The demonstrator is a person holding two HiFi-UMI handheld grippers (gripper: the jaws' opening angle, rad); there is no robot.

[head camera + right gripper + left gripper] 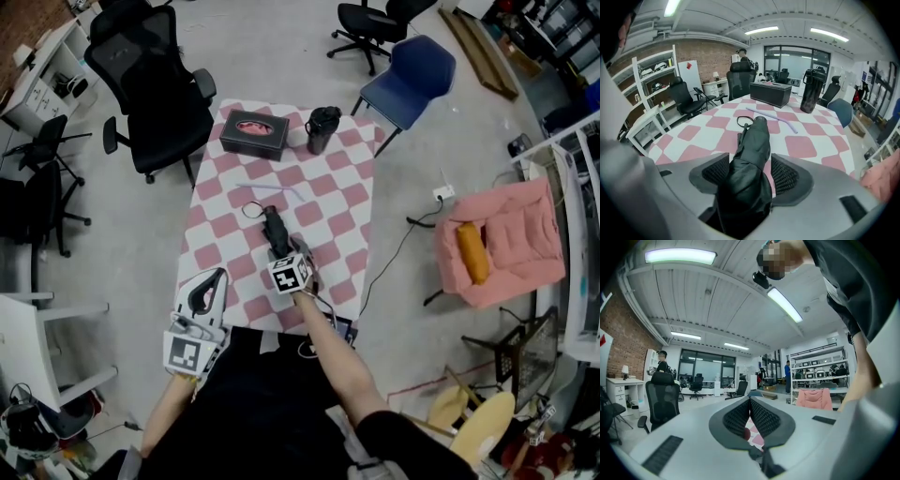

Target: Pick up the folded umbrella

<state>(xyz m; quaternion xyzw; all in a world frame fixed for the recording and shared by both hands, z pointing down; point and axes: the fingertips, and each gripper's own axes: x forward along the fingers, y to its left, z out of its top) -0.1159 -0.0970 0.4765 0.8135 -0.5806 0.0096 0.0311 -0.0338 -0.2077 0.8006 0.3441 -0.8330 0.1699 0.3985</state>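
The black folded umbrella [274, 228] lies along the pink-and-white checked table [337, 202], its strap loop at the far end. My right gripper [282, 253] reaches down over the umbrella's near end. In the right gripper view the umbrella [752, 145] runs between the wide-apart jaws of that gripper [750, 163]; a strip of tablecloth shows beside the right pad [785, 176], so the pads do not press. My left gripper [218, 277] hangs at the table's near left corner, pointing level. Its jaws [749, 401] are together with nothing in them.
A black tissue box [253, 133] and a dark bottle [322, 128] stand at the table's far end, and a lilac straw [279, 191] lies beyond the umbrella. A black office chair [155, 89] stands at the far left, a blue chair [410, 75] far right, a pink armchair [502, 239] right.
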